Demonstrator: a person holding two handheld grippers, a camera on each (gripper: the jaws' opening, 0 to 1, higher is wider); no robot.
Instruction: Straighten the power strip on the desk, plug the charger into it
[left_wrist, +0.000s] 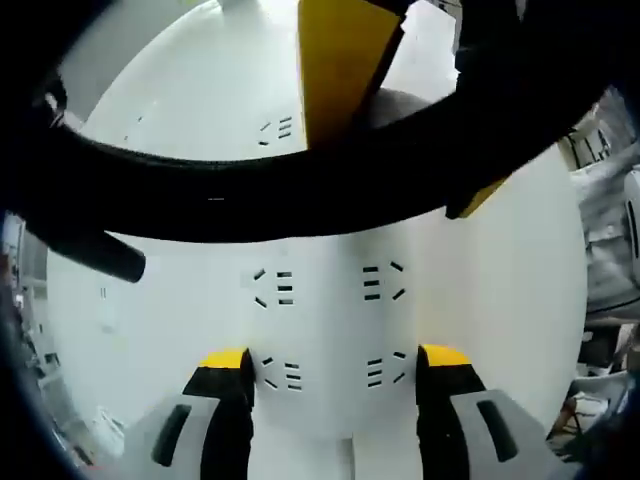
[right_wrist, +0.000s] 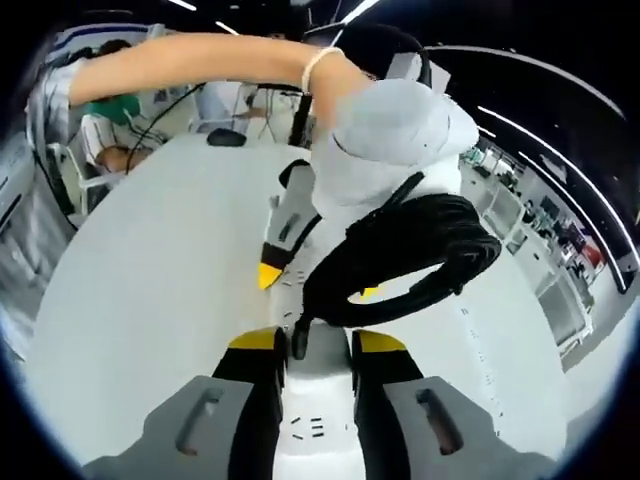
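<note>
Power strip (left_wrist: 330, 330), white with rows of socket slots, lies on the white bench (left_wrist: 520, 290) and is clamped between the left tongs (left_wrist: 335, 365), with its thick black cable (left_wrist: 250, 195) arching across just above. In the right gripper view the right tongs (right_wrist: 318, 345) are closed on one end of the strip (right_wrist: 318, 400), where the coiled black cable (right_wrist: 410, 255) starts, while the left tongs (right_wrist: 315, 280) reach in beyond it under a white-gloved hand (right_wrist: 385, 140).

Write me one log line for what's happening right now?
left gripper: jaws shut on power strip | right gripper: jaws shut on power strip's end | black cable: coiled over strip | charger: unplugged
</note>
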